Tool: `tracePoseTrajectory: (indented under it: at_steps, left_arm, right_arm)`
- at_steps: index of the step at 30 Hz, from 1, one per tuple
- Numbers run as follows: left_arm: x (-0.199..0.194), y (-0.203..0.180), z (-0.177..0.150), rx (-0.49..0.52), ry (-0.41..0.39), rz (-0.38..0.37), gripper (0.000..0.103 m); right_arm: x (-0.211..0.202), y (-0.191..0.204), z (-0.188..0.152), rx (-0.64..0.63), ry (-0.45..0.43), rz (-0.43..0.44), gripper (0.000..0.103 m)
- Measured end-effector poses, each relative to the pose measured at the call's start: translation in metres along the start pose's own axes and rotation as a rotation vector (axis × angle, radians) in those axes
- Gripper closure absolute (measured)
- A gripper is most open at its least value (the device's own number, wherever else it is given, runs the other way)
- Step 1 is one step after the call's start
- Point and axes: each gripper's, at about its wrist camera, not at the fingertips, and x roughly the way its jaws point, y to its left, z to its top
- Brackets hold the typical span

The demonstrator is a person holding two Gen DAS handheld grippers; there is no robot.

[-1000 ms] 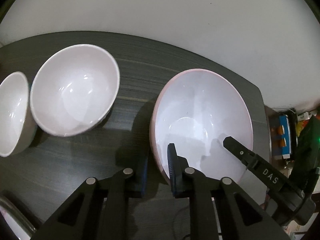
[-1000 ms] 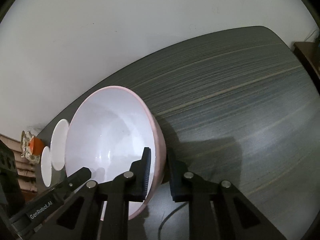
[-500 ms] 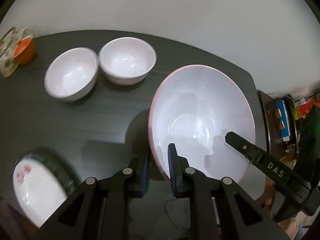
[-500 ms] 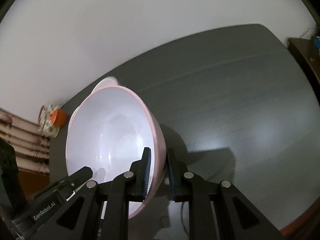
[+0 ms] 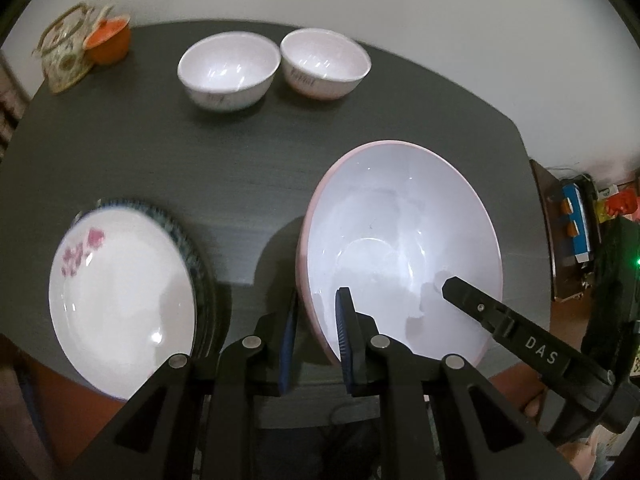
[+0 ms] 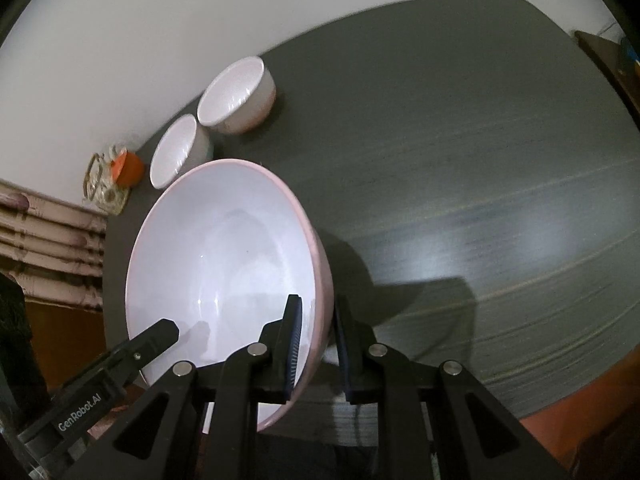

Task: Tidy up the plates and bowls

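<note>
Currently both grippers clamp the same large pink bowl [image 5: 400, 240], one on each side of its rim. Left gripper [image 5: 316, 336]: jaws closed on the near-left rim, one pad inside the bowl, one outside against the pink wall. Right gripper [image 6: 316, 344]: jaws closed on the right-hand rim as its own camera sees it, inner pad on the white interior, outer pad on the pink exterior. Each gripper's finger tip is visible from the other's camera, reaching in over the bowl's inside (black finger marked DAS in the left view, GenRobot.AI in the right).

The bowl is tilted and casts a shadow on the dark grey table [image 5: 240, 152]; whether it touches the tabletop I cannot tell. White inside, nothing in it.

Other items on the table:
- two small white bowls [image 5: 228, 72] side by side near the far edge, rims almost touching, upright
- stack of plates [image 5: 120, 296] at near left of the left view; top plate white with a pink flower print, a dark-patterned rim showing beneath it (edges blurred)
- orange cup [image 5: 108, 42] at the far-left corner, touching a patterned teapot [image 5: 64, 56]

Pink bowl sits well apart from the small bowls, and right of the plate stack in the left view
</note>
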Motion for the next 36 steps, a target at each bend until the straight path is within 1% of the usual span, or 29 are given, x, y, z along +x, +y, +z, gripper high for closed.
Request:
tracePoseTrajectory:
  at_steps: [2,7,17,29,36]
  left_arm:
    - [0.006,0.006,-0.01,-0.009,0.011,0.001,0.087]
    - [0.016,0.014,-0.021,-0.021,0.019,0.005,0.087]
    - [0.029,0.02,-0.034,-0.026,0.028,0.004,0.087]
    - [0.04,0.023,-0.036,-0.031,0.036,0.022,0.087]
    - [0.043,0.025,-0.035,-0.035,0.046,0.018,0.087]
  right_arm:
    - [0.011,0.008,-0.008,0.0,0.011,-0.007,0.086]
    - [0.02,0.005,-0.023,-0.011,0.025,-0.027,0.086]
    - [0.036,0.011,-0.032,-0.008,0.037,-0.045,0.085]
    - [0.042,0.013,-0.036,-0.018,0.052,-0.047,0.083]
    - [0.041,0.013,-0.037,-0.025,0.057,-0.059,0.082]
